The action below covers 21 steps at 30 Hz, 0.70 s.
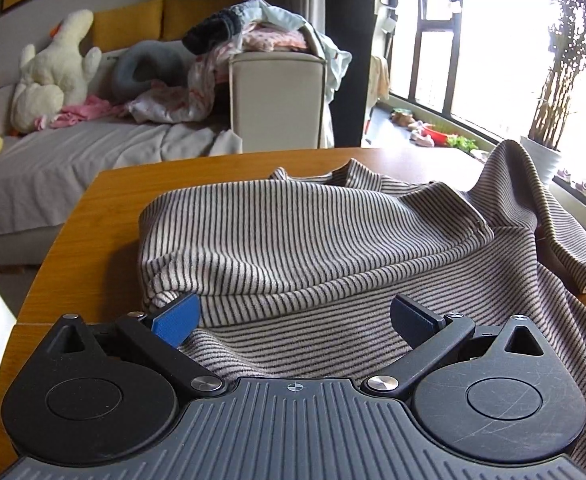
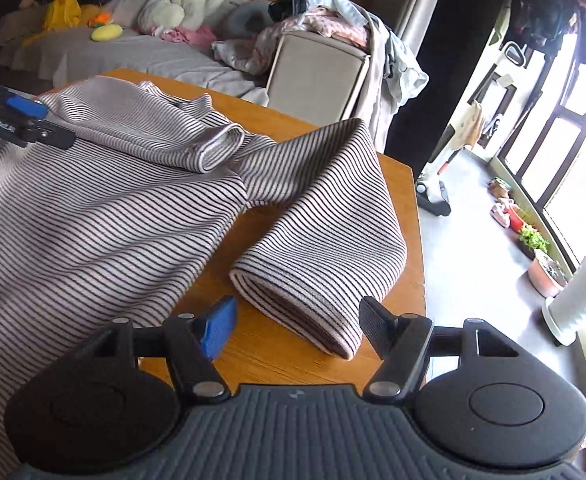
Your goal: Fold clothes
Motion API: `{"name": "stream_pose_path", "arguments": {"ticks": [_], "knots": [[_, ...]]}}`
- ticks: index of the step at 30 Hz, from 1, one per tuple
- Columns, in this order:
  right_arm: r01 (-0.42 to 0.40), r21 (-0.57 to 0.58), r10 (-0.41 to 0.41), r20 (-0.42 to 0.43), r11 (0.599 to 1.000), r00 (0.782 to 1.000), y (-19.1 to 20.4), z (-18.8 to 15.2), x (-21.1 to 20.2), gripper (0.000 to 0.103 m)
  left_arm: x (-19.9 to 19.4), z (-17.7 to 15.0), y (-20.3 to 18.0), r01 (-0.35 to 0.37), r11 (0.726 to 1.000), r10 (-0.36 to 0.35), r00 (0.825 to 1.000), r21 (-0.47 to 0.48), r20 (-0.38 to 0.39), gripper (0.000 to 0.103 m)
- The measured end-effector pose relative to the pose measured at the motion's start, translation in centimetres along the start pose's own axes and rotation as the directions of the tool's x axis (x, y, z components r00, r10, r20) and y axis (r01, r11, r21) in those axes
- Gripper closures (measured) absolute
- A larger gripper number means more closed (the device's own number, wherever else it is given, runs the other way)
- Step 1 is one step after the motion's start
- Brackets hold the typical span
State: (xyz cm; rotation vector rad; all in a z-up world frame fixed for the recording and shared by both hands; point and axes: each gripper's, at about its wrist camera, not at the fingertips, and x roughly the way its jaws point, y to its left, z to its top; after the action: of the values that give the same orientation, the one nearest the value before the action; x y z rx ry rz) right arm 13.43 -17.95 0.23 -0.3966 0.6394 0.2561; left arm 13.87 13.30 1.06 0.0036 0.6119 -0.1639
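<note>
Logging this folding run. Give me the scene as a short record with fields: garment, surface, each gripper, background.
garment: grey long-sleeved top with thin dark stripes, spread out; one sleeve folded across the body, the other sleeve lying out to the side
surface: orange-brown wooden table
left gripper: open, over the top's body, nothing between its fingers
right gripper: open, its fingers either side of the outlying sleeve's cuff, not closed on it
background: grey sofa with a white plush toy; beige laundry basket heaped with clothes
</note>
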Motion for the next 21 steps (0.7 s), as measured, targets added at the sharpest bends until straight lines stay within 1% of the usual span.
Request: {"name": "stream_pose_path", "arguments": {"ticks": [1, 2, 3, 4, 5, 6, 7, 8, 9, 10, 12, 13, 15, 18, 21], "knots": [[-0.001, 0.022, 0.001, -0.001, 1.0, 1.0, -0.2, 0.1, 0.5, 0.067, 0.0, 0.0, 0.0, 0.002, 1.0, -0.002, 1.0, -0.002, -0.001, 0.0], [-0.019, 0.058, 0.019, -0.011, 0.998, 1.0, -0.7, 0.5, 0.9, 0.081, 0.0, 0.0, 0.1, 0.005, 1.0, -0.005, 1.0, -0.006, -0.003, 0.0], [-0.038, 0.103, 0.04, -0.013, 0.994, 0.999, -1.3, 1.0, 1.1, 0.091, 0.0, 0.0, 0.2, 0.006, 1.0, -0.006, 1.0, -0.009, -0.004, 0.0], [-0.073, 0.174, 0.074, 0.0, 0.982, 0.997, -2.5, 1.9, 0.8, 0.092, 0.0, 0.0, 0.2, 0.008, 1.0, -0.008, 1.0, -0.012, -0.002, 0.0], [-0.116, 0.256, 0.111, 0.036, 0.96, 0.993, -4.3, 3.2, 0.1, 0.093, -0.1, -0.1, 0.3, 0.011, 1.0, -0.011, 1.0, -0.015, 0.001, 0.0], [-0.148, 0.333, 0.12, 0.104, 0.931, 0.987, -6.2, 4.6, -1.3, 0.093, -0.2, -0.1, 0.3, 0.015, 1.0, -0.015, 1.0, -0.02, 0.006, 0.0], [-0.183, 0.401, 0.114, 0.191, 0.897, 0.975, -8.3, 6.2, -3.1, 0.094, -0.2, -0.1, 0.4, 0.018, 1.0, -0.018, 1.0, -0.026, 0.01, 0.0], [-0.215, 0.437, 0.105, 0.263, 0.873, 0.959, -9.8, 7.5, -4.8, 0.094, -0.4, -0.1, 0.5, 0.021, 0.999, -0.021, 1.0, -0.028, 0.018, 0.0], [-0.247, 0.454, 0.097, 0.328, 0.856, 0.94, -10.9, 8.9, -6.4, 0.094, -0.5, -0.2, 0.6, 0.025, 0.999, -0.024, 0.999, -0.031, 0.026, 0.0], [-0.276, 0.452, 0.096, 0.381, 0.848, 0.92, -11.6, 10.2, -7.7, 0.094, -0.6, -0.2, 0.7, 0.028, 0.999, -0.027, 0.999, -0.033, 0.034, 0.0], [-0.324, 0.399, 0.12, 0.457, 0.858, 0.882, -11.4, 13.0, -9.6, 0.095, -0.8, -0.1, 0.6, 0.035, 0.999, -0.033, 0.998, -0.032, 0.045, 0.0], [-0.354, 0.371, 0.147, 0.484, 0.858, 0.863, -11.0, 14.3, -10.2, 0.096, -1.1, -0.2, 0.6, 0.04, 0.999, -0.038, 0.998, -0.033, 0.046, 0.0], [-0.444, 0.324, 0.248, 0.498, 0.836, 0.831, -9.0, 16.4, -9.6, 0.099, -1.7, -0.2, 0.6, 0.051, 0.998, -0.049, 0.998, -0.035, 0.047, 0.0], [-0.551, 0.254, 0.383, 0.496, 0.795, 0.78, -4.5, 19.2, -7.5, 0.099, -2.7, -0.3, 0.8, 0.077, 0.996, -0.074, 0.996, -0.048, 0.047, 0.0], [-0.626, 0.197, 0.478, 0.489, 0.755, 0.73, 0.6, 22.0, -5.1, 0.102, -4.1, -0.6, 1.5, 0.114, 0.991, -0.111, 0.993, -0.075, 0.045, 0.0]]}}
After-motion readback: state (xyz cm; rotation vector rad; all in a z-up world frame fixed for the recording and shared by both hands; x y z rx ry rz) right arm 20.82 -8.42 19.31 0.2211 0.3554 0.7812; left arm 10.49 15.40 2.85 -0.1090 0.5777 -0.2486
